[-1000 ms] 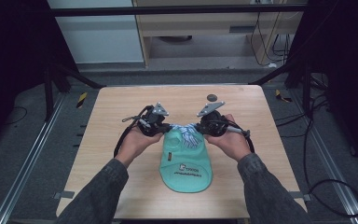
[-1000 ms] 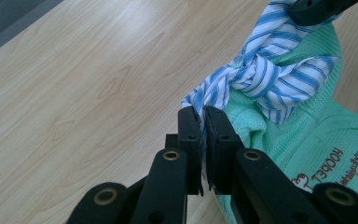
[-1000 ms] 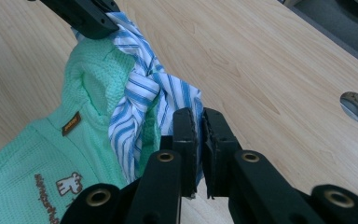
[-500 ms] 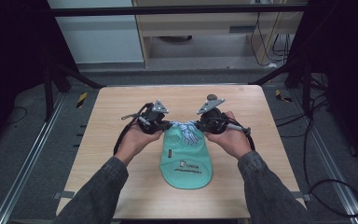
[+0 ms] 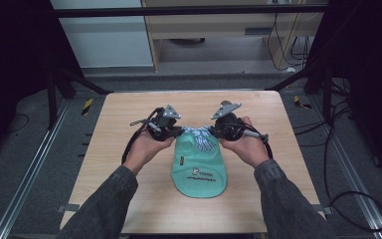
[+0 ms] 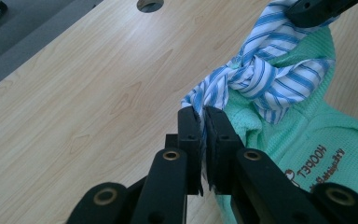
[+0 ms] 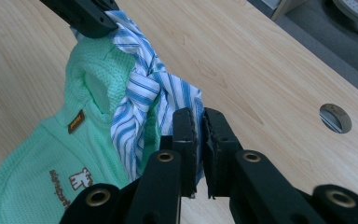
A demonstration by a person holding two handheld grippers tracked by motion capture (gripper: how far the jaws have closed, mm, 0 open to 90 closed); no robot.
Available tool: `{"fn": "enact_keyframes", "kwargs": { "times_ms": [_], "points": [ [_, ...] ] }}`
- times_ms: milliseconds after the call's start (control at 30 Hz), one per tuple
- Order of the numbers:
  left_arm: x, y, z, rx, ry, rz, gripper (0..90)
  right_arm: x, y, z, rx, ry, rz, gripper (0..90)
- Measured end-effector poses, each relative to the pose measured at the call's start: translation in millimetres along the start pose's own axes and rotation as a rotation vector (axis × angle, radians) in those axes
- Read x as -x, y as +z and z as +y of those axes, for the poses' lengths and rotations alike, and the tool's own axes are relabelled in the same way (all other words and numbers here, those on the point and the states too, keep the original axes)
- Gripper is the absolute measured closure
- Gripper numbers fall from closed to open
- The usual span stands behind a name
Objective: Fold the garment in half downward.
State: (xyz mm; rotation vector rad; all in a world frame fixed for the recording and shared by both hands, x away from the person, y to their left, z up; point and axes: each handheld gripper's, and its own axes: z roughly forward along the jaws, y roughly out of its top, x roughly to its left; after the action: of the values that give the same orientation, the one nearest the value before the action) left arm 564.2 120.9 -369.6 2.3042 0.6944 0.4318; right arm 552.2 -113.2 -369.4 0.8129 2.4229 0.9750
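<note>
Left tongs (image 6: 203, 122) and right tongs (image 7: 199, 122) are each clamped on one end of the striped tie (image 5: 199, 138), knotted at the top of the green garment (image 5: 199, 169) lying mid-surface (image 5: 109, 149). Risk: uneven pulling could slip the thin fabric from the pads or drag the garment across the wood, since nothing else pins it. The garment's long axis runs from the person away, tied end pointing to the far edge, rounded hem nearest the person.
</note>
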Motion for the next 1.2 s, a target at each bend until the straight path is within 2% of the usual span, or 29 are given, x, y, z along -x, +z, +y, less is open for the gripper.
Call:
{"fn": "enact_keyframes", "kwargs": {
  "times_ms": [233,667,1200],
  "points": [
    [-1.7,-1.5,4.6,0.004,0.004,0.005,85.7,2.1,-1.5,1.5,0.007,-0.001,-0.009,84.3],
    [-8.8,1.0,11.7,0.018,-0.014,0.019,85.6,9.4,1.3,5.1,0.028,0.011,-0.022,84.3],
    [-11.7,3.5,16.3,0.015,0.0,0.033,85.5,14.5,3.8,6.7,0.027,0.011,-0.031,84.1]
  ]
}}
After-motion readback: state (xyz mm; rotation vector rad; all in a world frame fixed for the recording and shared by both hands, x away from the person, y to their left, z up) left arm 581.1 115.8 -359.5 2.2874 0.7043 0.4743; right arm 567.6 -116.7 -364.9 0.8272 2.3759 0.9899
